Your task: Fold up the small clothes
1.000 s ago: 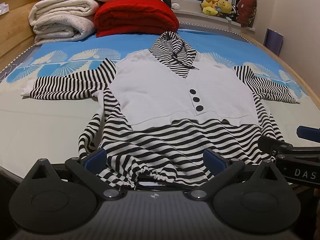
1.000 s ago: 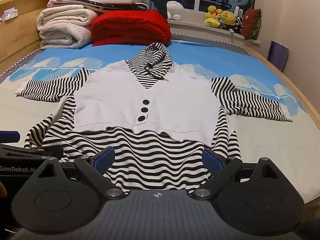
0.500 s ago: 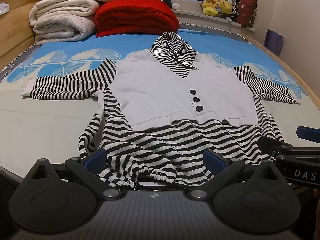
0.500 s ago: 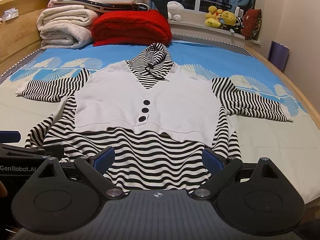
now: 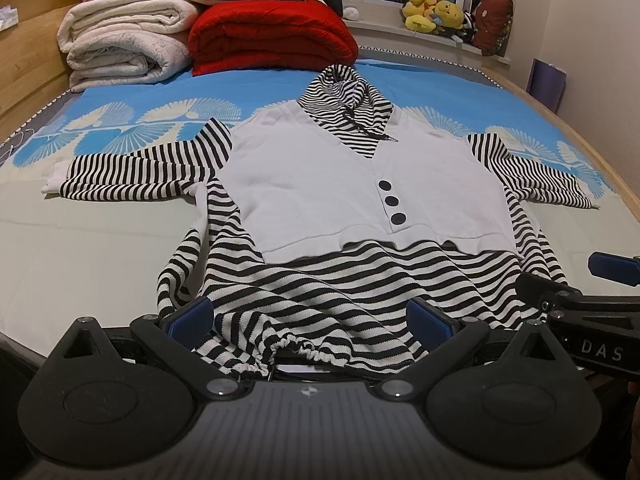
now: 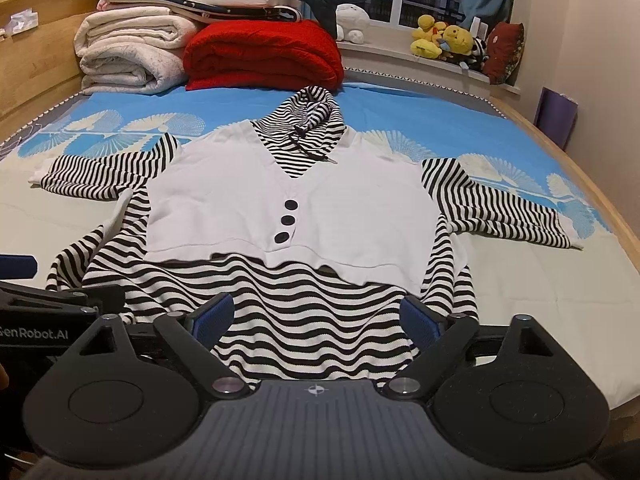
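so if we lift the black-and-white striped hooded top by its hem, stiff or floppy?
Likely floppy: the black-and-white striped hooded top lies flat on the bed, and its gathered hem puckers. The white vest panel would probably droop with it. The spread sleeves may trail. The right gripper is closing, hem between its jaws.

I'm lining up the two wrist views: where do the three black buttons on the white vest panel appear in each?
Left wrist: three black buttons right of centre, mid-height.
Right wrist: same buttons left of centre, mid-height.
Shared landmark: red folded blanket at the far end of the bed, behind the striped hood.
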Tool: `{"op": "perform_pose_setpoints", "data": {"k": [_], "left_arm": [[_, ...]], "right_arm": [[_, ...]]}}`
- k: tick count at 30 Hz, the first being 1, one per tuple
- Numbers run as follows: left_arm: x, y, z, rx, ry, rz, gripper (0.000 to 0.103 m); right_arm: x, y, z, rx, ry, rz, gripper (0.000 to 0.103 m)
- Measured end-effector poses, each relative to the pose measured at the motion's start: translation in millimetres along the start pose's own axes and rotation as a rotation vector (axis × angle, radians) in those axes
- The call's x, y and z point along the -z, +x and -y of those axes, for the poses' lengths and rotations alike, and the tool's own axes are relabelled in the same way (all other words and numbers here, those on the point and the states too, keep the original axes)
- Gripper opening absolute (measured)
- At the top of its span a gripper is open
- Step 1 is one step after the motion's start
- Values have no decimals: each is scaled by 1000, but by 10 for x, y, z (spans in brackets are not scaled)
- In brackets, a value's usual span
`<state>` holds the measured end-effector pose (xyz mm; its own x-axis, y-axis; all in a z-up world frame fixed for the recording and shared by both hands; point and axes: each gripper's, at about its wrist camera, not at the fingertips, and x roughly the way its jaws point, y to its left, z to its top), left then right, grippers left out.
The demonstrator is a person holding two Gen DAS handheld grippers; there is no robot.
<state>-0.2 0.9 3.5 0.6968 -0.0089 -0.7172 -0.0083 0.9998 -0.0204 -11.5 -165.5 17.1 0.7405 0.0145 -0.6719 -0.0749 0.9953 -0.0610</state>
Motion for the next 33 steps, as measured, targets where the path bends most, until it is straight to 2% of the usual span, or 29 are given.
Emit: {"op": "perform_pose_setpoints", "data": {"k": [5,7,10,14,17,18,19,22,24,25,26,27,28,29,30,33], "left_arm": [[-20,4,2,-10,5,-1,102],[-58,-2,-21,-14,-1,6,102],[-182,15,-75,-12,-10,8,102],[-551,108,-174,-48,25,68,102],[-948,266,-343,-106,46,155,102],[-1110,314,-435,-137,46,208,102],[-1236,388,-535,-160,37,230,100],[-1524,749,-951,-209,-23,253,98],[-1545,1079,-1255,-262,-58,231,93],[-1527,1216,-1400,-288,-73,209,86],[-1517,1352,-1562,-308,-98,167,82],[-1549,1526,-1753,-309,-158,83,70],[-1584,1636,-1952,-302,-234,36,62],[-1598,1693,-2140,-294,-298,42,62],[-1616,1742,-2277,-316,-320,48,60],[-1671,1813,-2571,-394,-333,46,59]], "right_arm": [[-9,-24,49,-7,20,20,73],[-16,-28,76,-14,33,24,63],[-26,-25,127,-21,63,36,56],[-39,-25,208,-3,111,42,54],[-43,-41,265,17,117,60,50],[-38,-53,277,20,121,72,46],[-35,-59,274,29,108,74,42],[-38,-71,275,26,106,99,42],[-58,-91,285,55,85,138,42],[-77,-97,308,64,87,148,42],[-97,-108,343,76,91,172,42],[-136,-120,390,91,93,194,44],[-186,-112,430,99,95,199,44],[-234,-106,465,107,92,203,45],[-310,-69,504,114,93,200,45],[-579,121,580,116,79,194,45]]}}
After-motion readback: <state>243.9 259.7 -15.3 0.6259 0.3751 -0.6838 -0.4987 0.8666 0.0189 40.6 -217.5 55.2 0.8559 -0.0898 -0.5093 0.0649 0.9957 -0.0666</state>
